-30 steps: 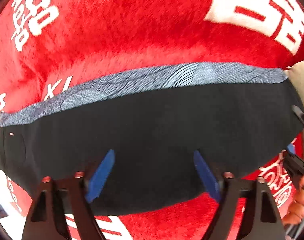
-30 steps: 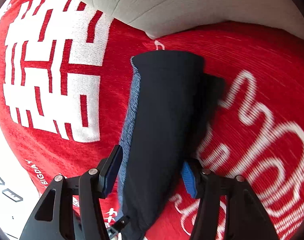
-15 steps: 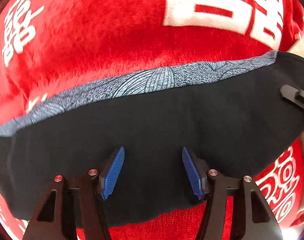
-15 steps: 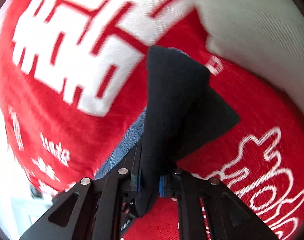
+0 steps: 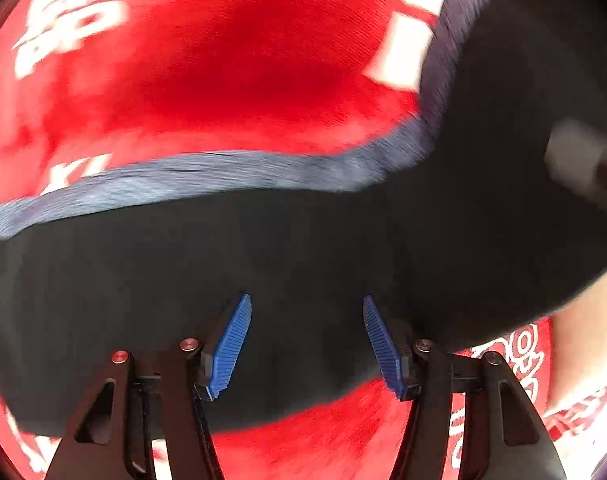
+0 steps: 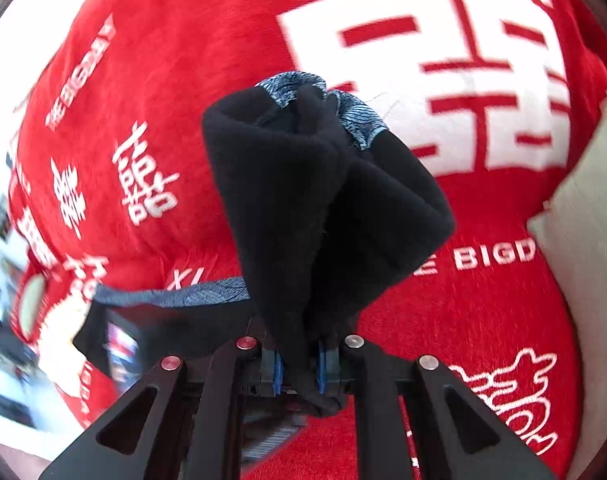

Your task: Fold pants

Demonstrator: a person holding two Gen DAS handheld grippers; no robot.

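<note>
Black pants (image 5: 263, 272) with a blue-grey patterned lining edge lie across a red blanket. My left gripper (image 5: 306, 344) is open, its blue pads over the middle of the pants. The right end of the pants rises at the upper right of the left wrist view. My right gripper (image 6: 299, 372) is shut on the bunched leg end of the pants (image 6: 323, 208) and holds it lifted above the blanket. The rest of the pants trails to the lower left in the right wrist view.
The red blanket (image 6: 183, 80) with white characters and lettering covers the surface. A beige cushion (image 6: 591, 216) lies at the right edge. Blurred room clutter shows at the far left of the right wrist view.
My right gripper closed on the leg end and lifted it, swinging it over toward the left. My left gripper narrowed a little and stayed open over the pants.
</note>
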